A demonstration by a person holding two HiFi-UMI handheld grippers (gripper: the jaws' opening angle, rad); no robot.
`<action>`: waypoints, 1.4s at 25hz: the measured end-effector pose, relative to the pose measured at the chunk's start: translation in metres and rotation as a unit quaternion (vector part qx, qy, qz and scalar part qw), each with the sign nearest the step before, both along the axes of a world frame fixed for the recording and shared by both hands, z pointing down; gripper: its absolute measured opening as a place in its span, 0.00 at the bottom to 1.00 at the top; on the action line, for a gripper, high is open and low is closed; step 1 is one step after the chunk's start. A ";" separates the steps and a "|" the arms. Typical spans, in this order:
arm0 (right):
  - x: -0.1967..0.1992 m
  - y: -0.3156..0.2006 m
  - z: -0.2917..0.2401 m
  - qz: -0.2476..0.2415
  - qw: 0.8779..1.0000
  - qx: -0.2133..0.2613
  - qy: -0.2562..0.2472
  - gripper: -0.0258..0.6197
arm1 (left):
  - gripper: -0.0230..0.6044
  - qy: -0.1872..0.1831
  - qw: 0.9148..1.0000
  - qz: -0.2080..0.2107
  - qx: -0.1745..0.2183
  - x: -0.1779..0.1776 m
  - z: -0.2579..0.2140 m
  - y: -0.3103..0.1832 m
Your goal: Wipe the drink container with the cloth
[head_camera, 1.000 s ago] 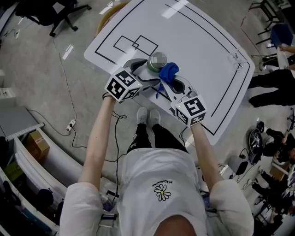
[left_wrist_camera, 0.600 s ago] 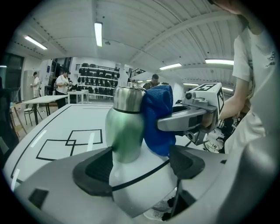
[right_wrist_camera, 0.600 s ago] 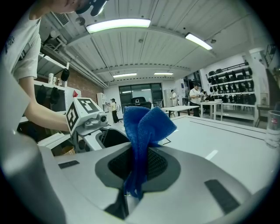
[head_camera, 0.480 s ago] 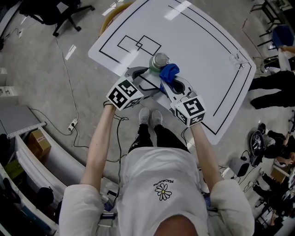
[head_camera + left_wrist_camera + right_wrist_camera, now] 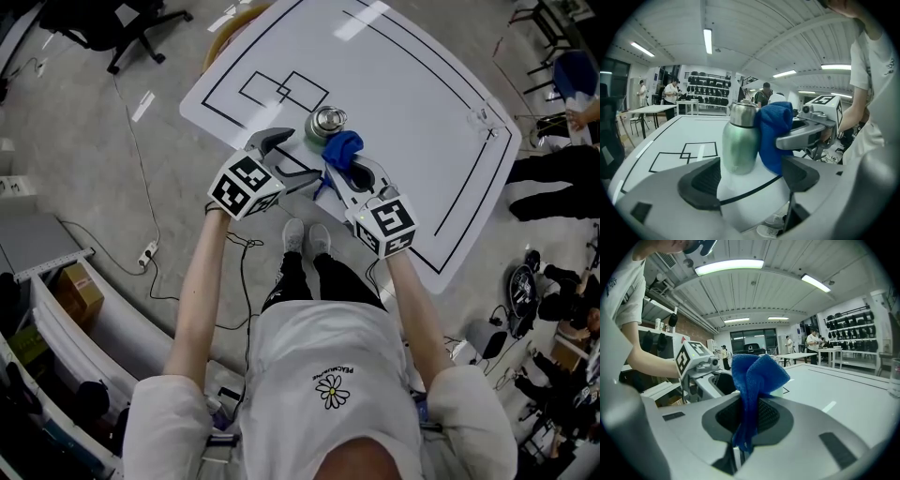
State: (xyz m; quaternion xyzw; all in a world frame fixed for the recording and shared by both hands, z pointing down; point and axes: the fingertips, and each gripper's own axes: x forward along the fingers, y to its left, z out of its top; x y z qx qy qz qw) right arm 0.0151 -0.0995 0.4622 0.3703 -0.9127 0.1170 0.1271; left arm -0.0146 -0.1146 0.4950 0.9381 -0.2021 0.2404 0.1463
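Bottle (image 5: 325, 123) stands upright near the near edge of the white table (image 5: 412, 103), green metal body with a silver top, just right of the black box lines (image 5: 281, 91) printed on the tabletop. Blue cloth (image 5: 343, 147) sits bunched up against the bottle's side on the person's right, touching it (in the left gripper view the cloth (image 5: 776, 131) overlaps the right flank of the bottle (image 5: 739, 140) from shoulder to near the base). Right gripper (image 5: 339, 169) has the cloth: its jaws are pinched together on the lower folds, and in its own view the cloth (image 5: 754, 376) rises up out of the closed jaws (image 5: 747, 413) and flares at the top. Left gripper (image 5: 291, 157) is spread wide with nothing in it; in its view both dark pads (image 5: 698, 180) are well apart, and the bottle stands just past the tips, not touching either one. Both grippers come in from the near table edge, left one at the bottle's left and right one at its right, with the marker cubes toward the person. The person (image 5: 328, 375) stands at the table edge in a white T-shirt with arms stretched forward. Off the table at the far left is a black office chair (image 5: 122, 28) on the grey floor. Other people show in the room's background in both gripper views, too small to detail.
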 end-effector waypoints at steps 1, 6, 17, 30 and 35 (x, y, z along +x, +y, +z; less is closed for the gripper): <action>0.000 0.000 0.000 0.000 1.000 0.001 0.000 0.11 | 0.66 -0.004 1.000 -0.001 0.003 -0.001 0.000 -0.007; 0.003 -0.003 0.003 0.001 1.000 0.003 0.007 0.11 | 0.66 -0.012 1.000 0.019 0.003 0.016 0.007 -0.022; 0.011 -0.006 0.005 0.012 1.000 -0.003 0.009 0.11 | 0.66 -0.016 1.000 0.022 -0.006 0.019 0.010 -0.004; -0.025 0.005 0.006 -0.047 0.999 -0.011 0.004 0.11 | 0.66 -0.021 0.999 0.035 -0.014 0.015 0.009 0.020; -0.036 0.005 0.007 -0.064 0.998 -0.019 -0.003 0.11 | 0.66 -0.014 0.999 0.041 -0.014 0.016 0.011 0.023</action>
